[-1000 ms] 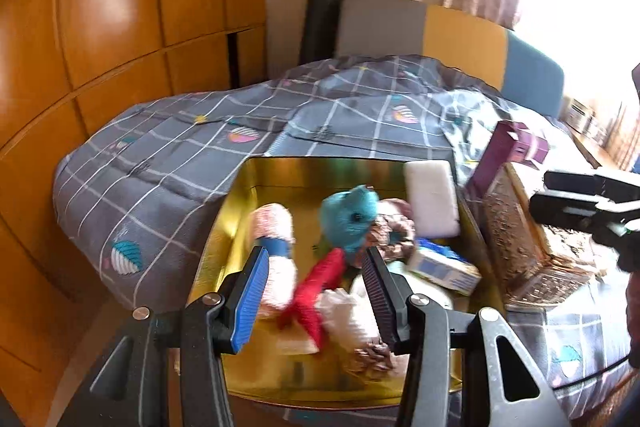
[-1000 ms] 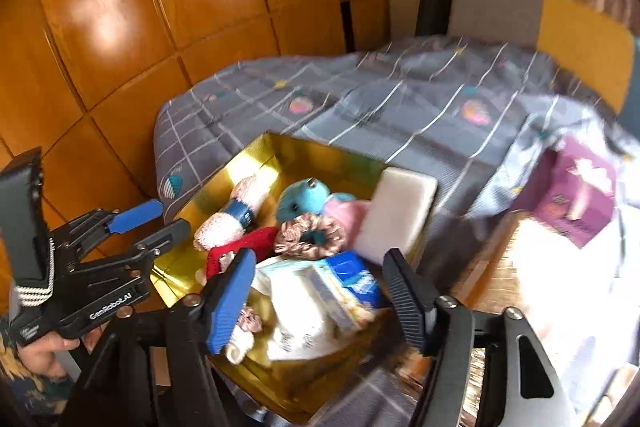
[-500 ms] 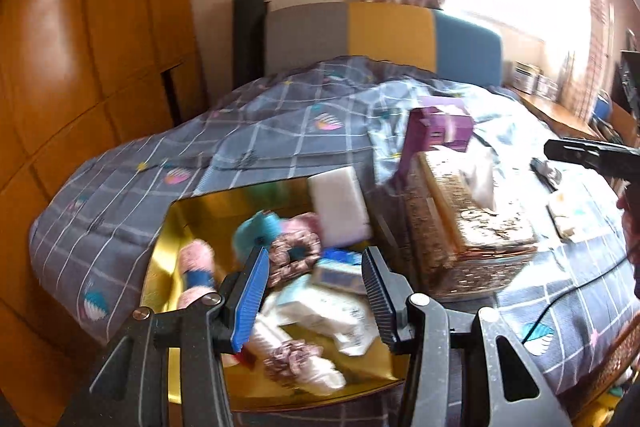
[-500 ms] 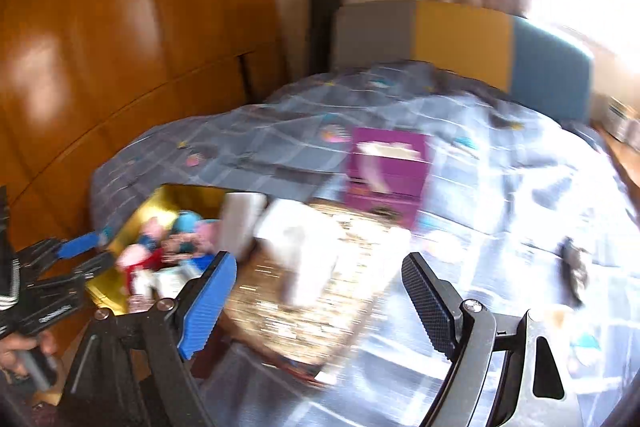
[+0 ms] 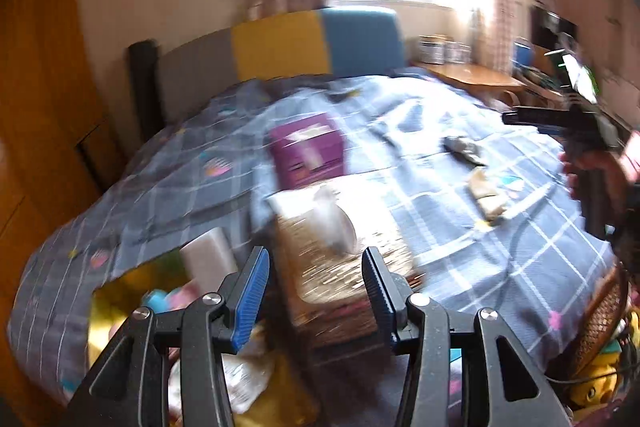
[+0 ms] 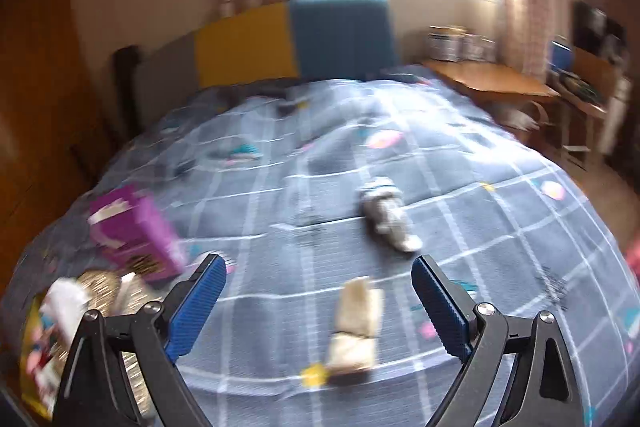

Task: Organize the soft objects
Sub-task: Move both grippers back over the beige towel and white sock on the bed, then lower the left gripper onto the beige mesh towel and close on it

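Step in hand: reaching for the next loose item. The right tool [image 6: 316, 301], jaws opening and empty, points at a cream fabric piece [image 6: 354, 327] on the bed [image 6: 500, 227], a grey one [image 6: 386, 213] lying beyond. The left tool [image 5: 312, 291] stands half open, empty, near the gold box [image 5: 100, 311] holding soft items. Next: descend and close on what appears folded cloth. Blur leaves no writing legible.
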Tool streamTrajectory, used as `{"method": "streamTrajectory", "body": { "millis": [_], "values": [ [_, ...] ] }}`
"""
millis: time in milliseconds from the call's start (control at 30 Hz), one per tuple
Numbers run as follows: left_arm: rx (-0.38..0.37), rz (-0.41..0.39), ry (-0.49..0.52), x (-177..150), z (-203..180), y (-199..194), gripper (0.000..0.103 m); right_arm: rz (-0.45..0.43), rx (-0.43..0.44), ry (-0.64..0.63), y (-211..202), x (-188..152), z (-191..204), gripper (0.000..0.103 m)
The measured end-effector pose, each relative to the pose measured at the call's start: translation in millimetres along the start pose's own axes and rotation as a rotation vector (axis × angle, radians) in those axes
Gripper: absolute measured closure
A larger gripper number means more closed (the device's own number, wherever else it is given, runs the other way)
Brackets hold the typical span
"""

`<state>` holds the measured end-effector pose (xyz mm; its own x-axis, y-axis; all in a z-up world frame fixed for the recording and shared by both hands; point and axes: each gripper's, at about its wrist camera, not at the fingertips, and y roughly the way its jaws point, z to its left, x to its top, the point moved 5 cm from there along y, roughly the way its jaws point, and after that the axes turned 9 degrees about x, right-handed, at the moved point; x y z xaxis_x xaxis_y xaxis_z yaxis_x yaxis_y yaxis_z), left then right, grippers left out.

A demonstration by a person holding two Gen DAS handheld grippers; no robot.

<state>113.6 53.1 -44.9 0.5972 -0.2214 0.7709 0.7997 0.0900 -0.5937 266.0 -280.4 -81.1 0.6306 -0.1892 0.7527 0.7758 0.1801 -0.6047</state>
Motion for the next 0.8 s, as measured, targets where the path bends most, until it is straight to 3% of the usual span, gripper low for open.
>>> {"method": "streamTrajectory", "body": {
  "millis": [133,233,300,467,633,800],
  "values": [
    [-0.081,0.003,0.061,20,-41,12,0.054,-0.013,-0.160,0.154,14,-3,-73,0.008],
    [-0.140,0.026,0.104,32,-77,25,0.054,-0.012,-0.231,0.286,13,-15,-113,0.008],
    [-0.169,0.055,0.117,37,-101,38,0.054,-0.029,-0.227,0.395,8,-17,-131,0.008],
    [-0.300,0.146,0.127,47,-169,78,0.054,-0.004,-0.197,0.492,8,-23,-144,0.008],
    [-0.384,0.251,0.138,44,-224,119,0.054,0.035,-0.159,0.534,15,-33,-144,0.007],
    [-0.450,0.339,0.119,45,-265,159,0.044,0.055,-0.126,0.562,19,-37,-145,0.007]
  ]
}}
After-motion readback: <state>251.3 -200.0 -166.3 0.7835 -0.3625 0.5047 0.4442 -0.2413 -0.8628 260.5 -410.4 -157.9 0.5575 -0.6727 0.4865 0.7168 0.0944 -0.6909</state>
